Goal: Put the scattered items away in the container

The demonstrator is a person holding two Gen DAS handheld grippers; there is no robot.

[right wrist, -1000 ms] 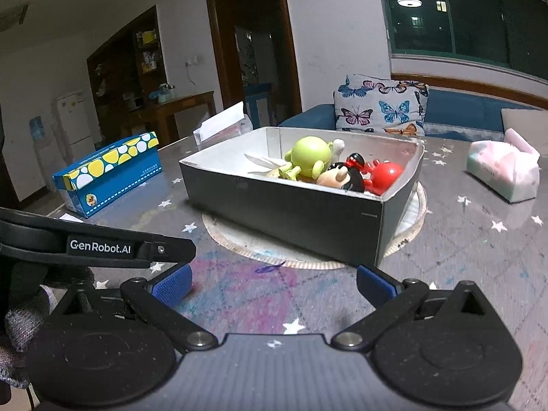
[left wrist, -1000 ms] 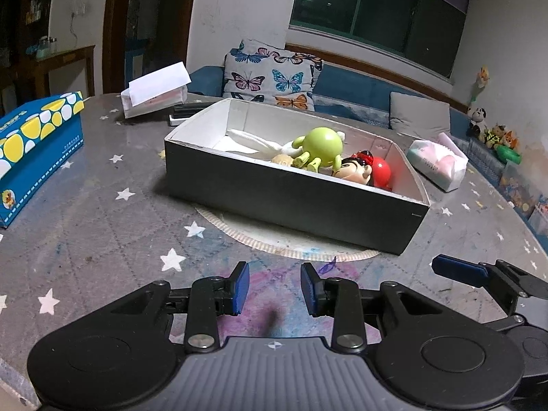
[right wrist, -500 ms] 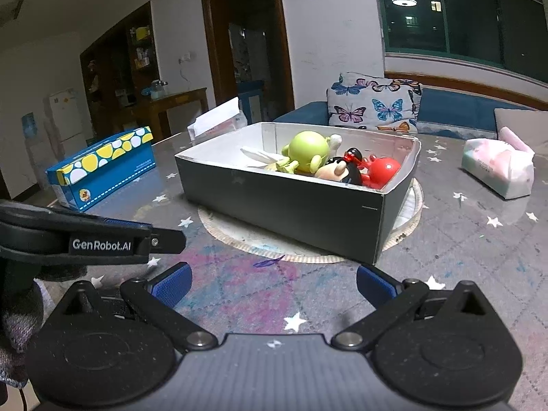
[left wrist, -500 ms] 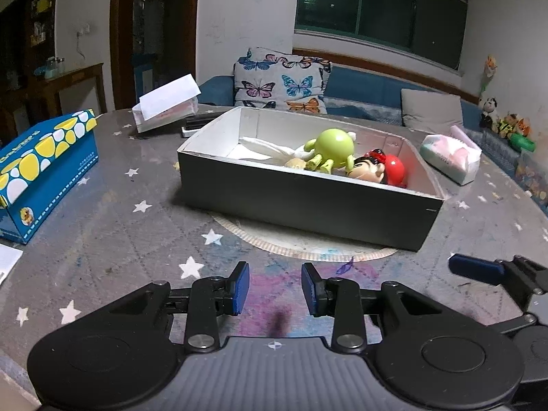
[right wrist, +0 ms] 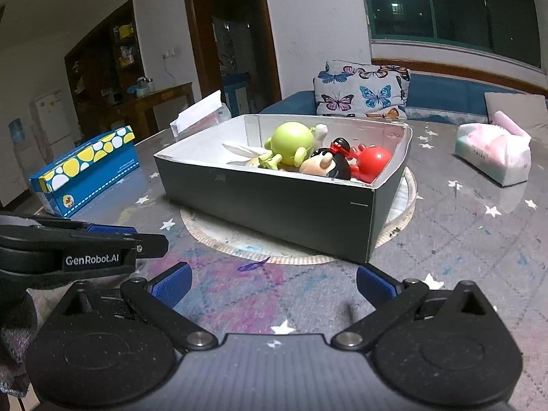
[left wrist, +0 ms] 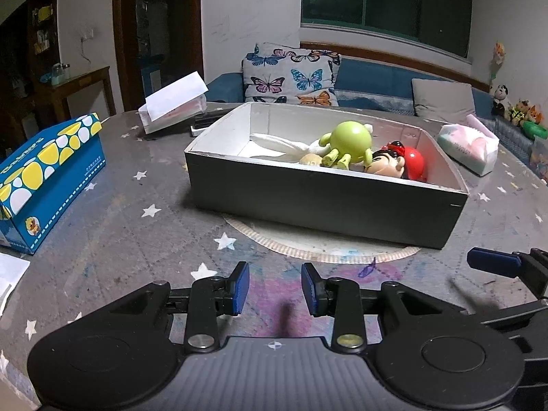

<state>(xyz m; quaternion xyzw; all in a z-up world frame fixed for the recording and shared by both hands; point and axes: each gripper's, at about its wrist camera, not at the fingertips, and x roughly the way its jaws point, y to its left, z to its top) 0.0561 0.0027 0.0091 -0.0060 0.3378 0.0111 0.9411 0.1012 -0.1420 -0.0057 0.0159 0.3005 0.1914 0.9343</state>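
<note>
Grey star-print surface (left wrist: 113, 226), night, room lights on.

Box (left wrist: 322, 202): dark outside, white inside, open top, sits on a round mat (left wrist: 308, 243) mid-surface. Inside it, 4 things bunched toward its right half: green round toy (left wrist: 351, 144), a white soft toy (left wrist: 281, 144) lying flat to its left, a black-haired figure (left wrist: 387, 167), and a red toy (left wrist: 412, 166) touching the figure at the right end. Left part of the box floor bare.

Left gripper (left wrist: 274, 289): low over the surface, near side of the box, well apart from it. Jaws parted by a moderate gap, nothing between them, only the purple-stained cloth below.

Right gripper (right wrist: 272, 284): just beside the left one, same near side, aimed at the box's near right corner. Jaws spread wide, nothing held. The left gripper's body crosses the left edge of the right wrist view.

No loose toys visible on the surface around the box.

Other things on the surface:
- blue and yellow carton (left wrist: 48, 178), far left
- white tissue box (left wrist: 173, 106) with a sheet standing up, behind the box to the left
- pink and white tissue pack (left wrist: 469, 147), right of the box
- 1 paper corner (left wrist: 10, 274) at the left edge

Behind: blue sofa with a butterfly cushion (left wrist: 291, 78).
</note>
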